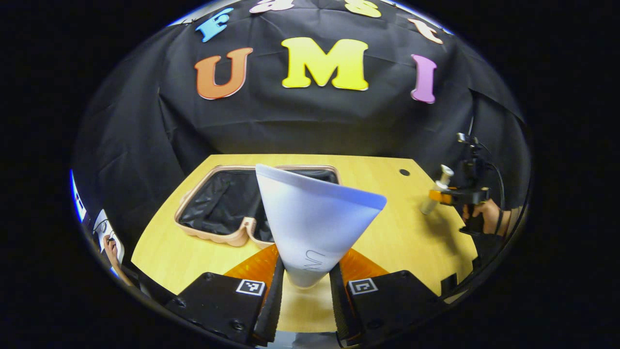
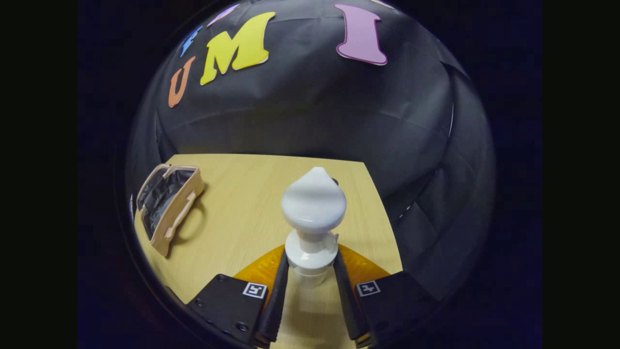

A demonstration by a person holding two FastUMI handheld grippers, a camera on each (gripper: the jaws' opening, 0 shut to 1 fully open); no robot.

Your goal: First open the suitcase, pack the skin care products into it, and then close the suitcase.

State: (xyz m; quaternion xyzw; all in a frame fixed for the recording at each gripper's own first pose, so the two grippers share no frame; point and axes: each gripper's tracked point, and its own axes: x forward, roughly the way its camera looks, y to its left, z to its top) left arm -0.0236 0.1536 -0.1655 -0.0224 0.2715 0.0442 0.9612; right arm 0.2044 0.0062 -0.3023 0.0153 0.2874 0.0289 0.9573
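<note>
The left gripper's fingers clamp the narrow end of a pale lavender, fan-shaped squeeze tube, raised above the light wooden table. Toward 11 o'clock lies the open beige suitcase with black lining. The right gripper's fingers pinch the neck of a white pump bottle with a bulbous cap; the suitcase sits at 9 o'clock.

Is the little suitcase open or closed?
Open. The suitcase lies spread on the table, its black lining showing; nothing is visible inside.
</note>
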